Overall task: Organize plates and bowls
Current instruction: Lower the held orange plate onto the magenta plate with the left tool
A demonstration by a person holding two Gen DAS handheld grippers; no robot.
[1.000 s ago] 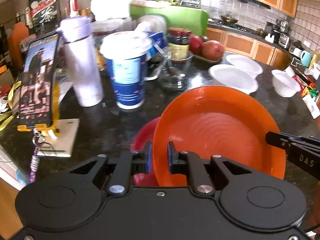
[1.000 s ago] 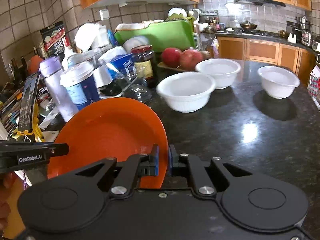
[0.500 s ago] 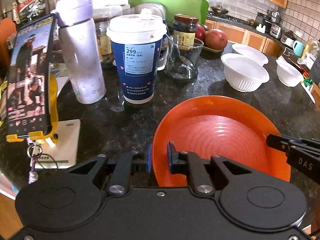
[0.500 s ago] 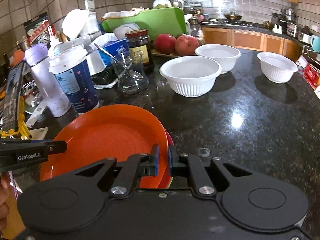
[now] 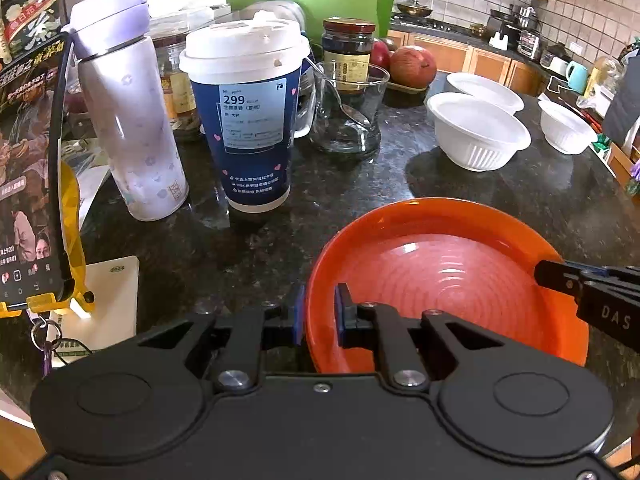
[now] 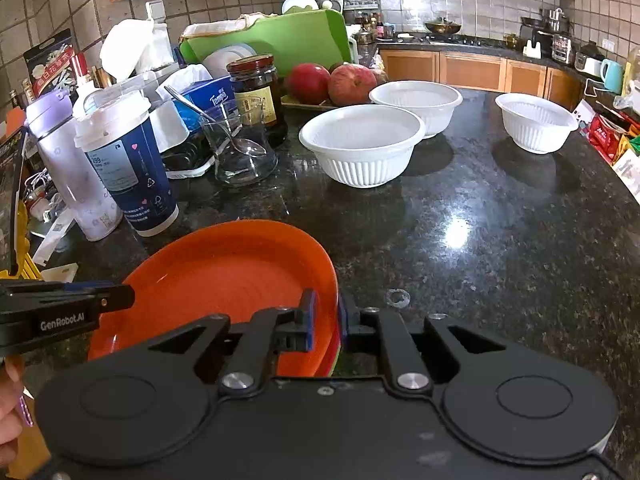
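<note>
just in front of the blue paper cup (image 5: 244, 120), on the dark stone counter (image 6: 500, 240), the orange plate (image 5: 440, 280) sits low on other plates whose red and green edges peek out beneath it, the left gripper (image 5: 318, 314) clenched on its near-left rim and the right gripper (image 6: 326, 320) pinching the opposite rim. if one side lets go first, the plate could likely tilt and skid off the stack toward the cup. three white bowls (image 6: 362, 144), well beyond the cup's right side, remain unstacked.

Bare counter (image 6: 500, 240) beyond white bowls (image 6: 362, 146)
</note>
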